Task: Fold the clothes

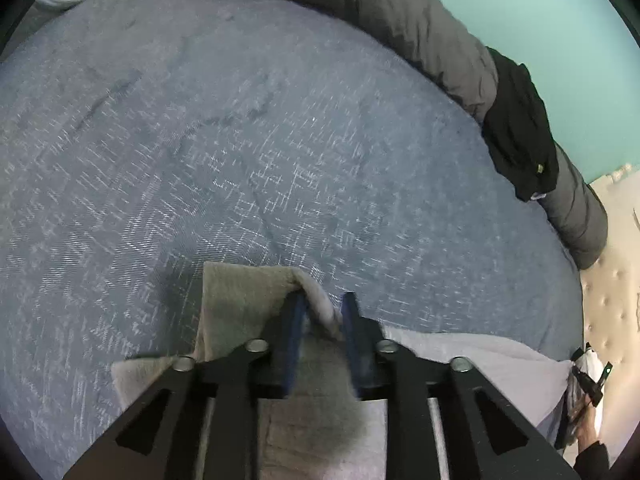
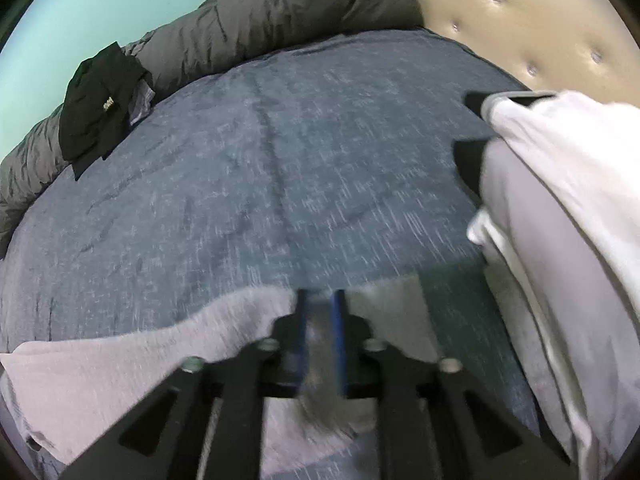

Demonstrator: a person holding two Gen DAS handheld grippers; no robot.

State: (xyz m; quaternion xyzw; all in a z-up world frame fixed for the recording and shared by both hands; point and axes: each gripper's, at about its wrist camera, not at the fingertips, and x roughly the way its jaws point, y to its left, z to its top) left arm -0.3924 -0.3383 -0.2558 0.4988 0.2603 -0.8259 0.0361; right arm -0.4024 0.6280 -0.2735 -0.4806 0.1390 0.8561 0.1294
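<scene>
The pale grey fleece garment (image 1: pixel 240 304) lies on the blue-grey bedspread (image 1: pixel 240 140) at the near edge of the bed. Left gripper (image 1: pixel 323 314): fingers narrowly parted, a fabric fold loose between them. Right gripper (image 2: pixel 320 312): fingers narrowly parted astride the garment's edge.

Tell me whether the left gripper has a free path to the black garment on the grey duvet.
Probably yes: only bare blue bedspread lies between the left gripper and the black garment, though light cloth still sits between its jaws.
</scene>
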